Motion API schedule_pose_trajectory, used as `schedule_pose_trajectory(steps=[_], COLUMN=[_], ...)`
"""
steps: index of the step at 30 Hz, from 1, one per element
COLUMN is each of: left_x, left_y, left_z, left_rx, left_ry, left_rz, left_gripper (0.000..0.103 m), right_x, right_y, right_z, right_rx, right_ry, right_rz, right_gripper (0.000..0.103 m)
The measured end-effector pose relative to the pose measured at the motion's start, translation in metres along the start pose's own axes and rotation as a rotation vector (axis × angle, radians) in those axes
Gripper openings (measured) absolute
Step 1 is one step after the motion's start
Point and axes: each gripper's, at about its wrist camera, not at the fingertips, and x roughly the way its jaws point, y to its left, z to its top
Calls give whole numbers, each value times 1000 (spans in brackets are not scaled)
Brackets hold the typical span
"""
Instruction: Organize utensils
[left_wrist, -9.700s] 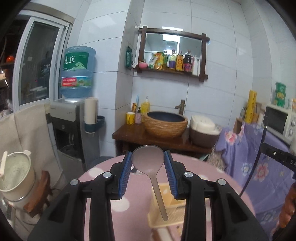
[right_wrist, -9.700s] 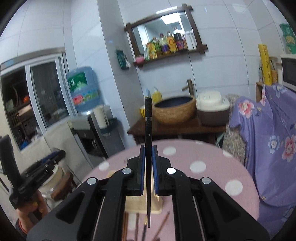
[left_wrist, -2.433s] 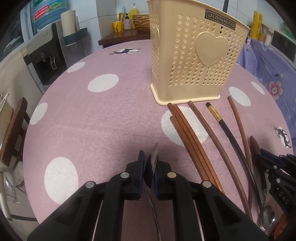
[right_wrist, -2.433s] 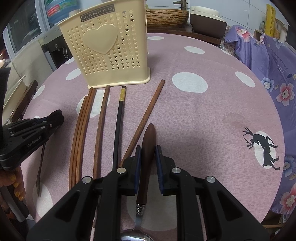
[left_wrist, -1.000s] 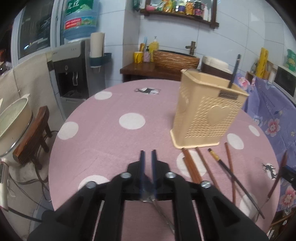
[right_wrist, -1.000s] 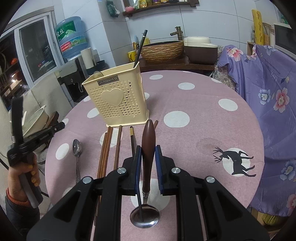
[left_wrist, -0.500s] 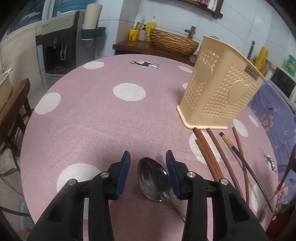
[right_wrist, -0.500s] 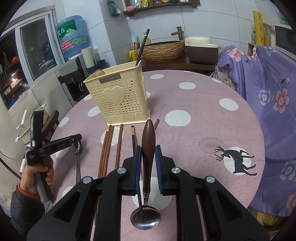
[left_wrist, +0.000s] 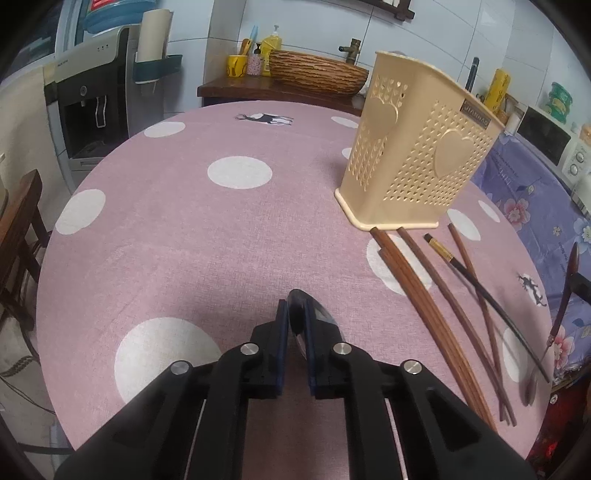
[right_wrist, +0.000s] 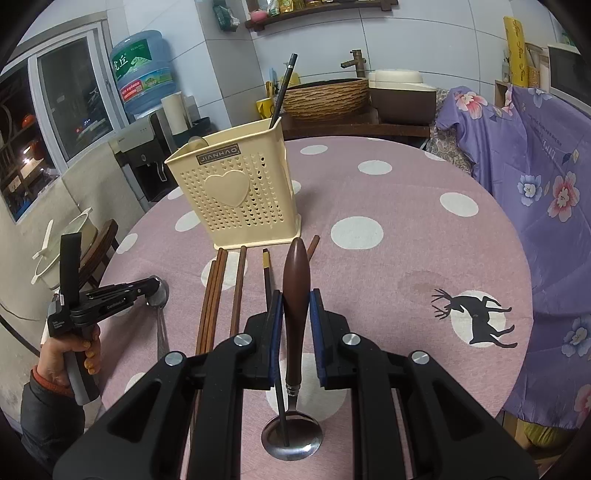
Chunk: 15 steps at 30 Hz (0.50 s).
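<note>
My left gripper (left_wrist: 295, 326) is low over the table, its jaws closing onto the bowl of a metal spoon (left_wrist: 297, 314), which sits edge-on between the pads. From the right wrist view the left gripper (right_wrist: 153, 290) pinches that metal spoon (right_wrist: 160, 295), whose handle lies on the cloth. My right gripper (right_wrist: 296, 295) is shut on a brown-handled spoon (right_wrist: 295, 273) and holds it above the table, bowl nearest the camera. A cream perforated basket (left_wrist: 417, 162) (right_wrist: 236, 192) stands beyond, with a black chopstick (right_wrist: 282, 88) upright in it.
Several brown chopsticks (left_wrist: 417, 280) (right_wrist: 221, 291) and a black chopstick (left_wrist: 480, 288) lie in front of the basket on the round table's pink dotted cloth (left_wrist: 184, 240). A wooden chair (left_wrist: 18, 221) stands at the left edge. Purple floral fabric (right_wrist: 535, 184) hangs on the right.
The left gripper sank toward the table, its jaws spread around the metal spoon's bowl, then came together on it. The right gripper with its brown-handled spoon has not moved.
</note>
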Motion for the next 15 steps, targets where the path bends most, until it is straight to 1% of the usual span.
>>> schedule_pose_trajectory(steps=[3, 7, 10, 15], left_x=[-7, -24, -41, -70], left_y=[-4, -20, -32, -59], left_z=[2, 7, 14, 23], left_rx=[-12, 8, 28, 104], left_ry=[-22, -75, -130, -229], left_rz=[0, 0, 15, 72], left_gripper=[6, 4, 3, 3], right_x=[-2, -8, -14, -29], right_y=[-1, 0, 3, 9], right_z=[0, 1, 1, 2], right_rx=[4, -2, -23, -61], right_ry=[-5, -23, -43, -90], right_rz=[3, 7, 2, -4], right_gripper=[16, 16, 16, 16])
